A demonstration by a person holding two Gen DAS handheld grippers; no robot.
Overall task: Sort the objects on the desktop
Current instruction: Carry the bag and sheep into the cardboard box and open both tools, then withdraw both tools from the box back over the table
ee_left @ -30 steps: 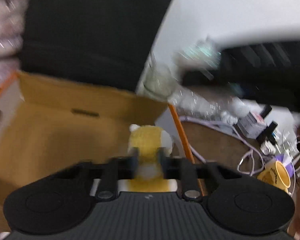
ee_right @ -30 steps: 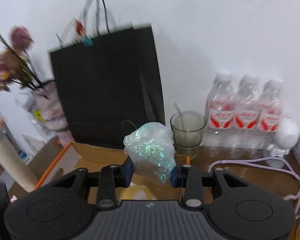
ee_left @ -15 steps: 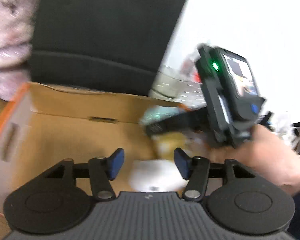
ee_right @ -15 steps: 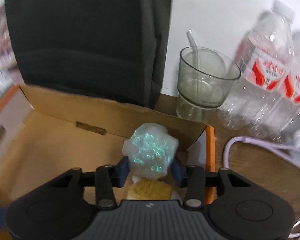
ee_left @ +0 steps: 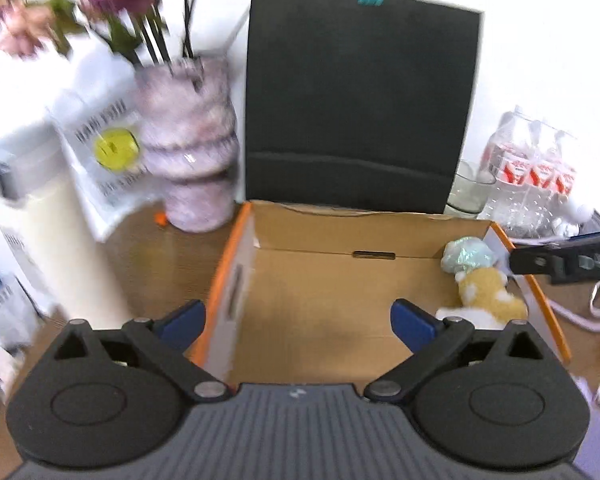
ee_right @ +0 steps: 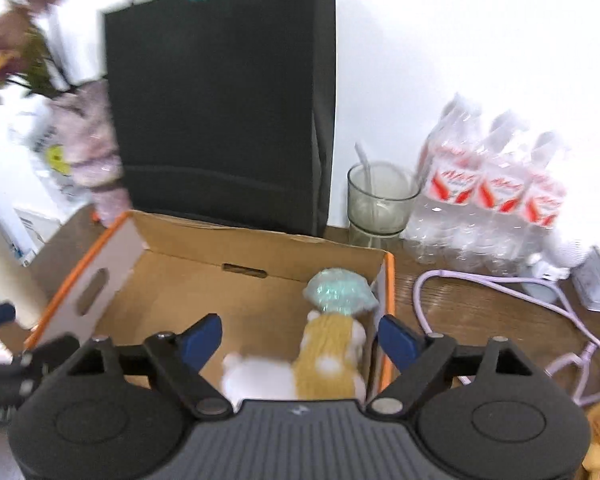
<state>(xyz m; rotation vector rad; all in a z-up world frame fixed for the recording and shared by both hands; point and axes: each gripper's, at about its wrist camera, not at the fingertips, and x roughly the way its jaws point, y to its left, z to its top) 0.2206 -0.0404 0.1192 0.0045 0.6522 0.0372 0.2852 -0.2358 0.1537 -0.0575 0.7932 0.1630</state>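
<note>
Beyond the opening, empty right claw (ee_right: 298, 338): glitter ball (ee_right: 340, 291) and plush toy (ee_right: 328, 354), inside the box (ee_right: 180, 240).

A box (ee_right: 204, 256) sits on the desk (ee_right: 480, 304). In the box's far right corner lies a shiny ball (ee_right: 338, 292), and a soft toy (ee_right: 328, 356) lies just in front of it, touching it. A tall bag (ee_right: 220, 100) stands behind the box. A vase (ee_left: 192, 160) stands left of the bag. Right of the bag is a glass (ee_right: 378, 200), then a pack of bottles (ee_right: 496, 200). A cable (ee_right: 500, 280) lies in front of the bottles.
</note>
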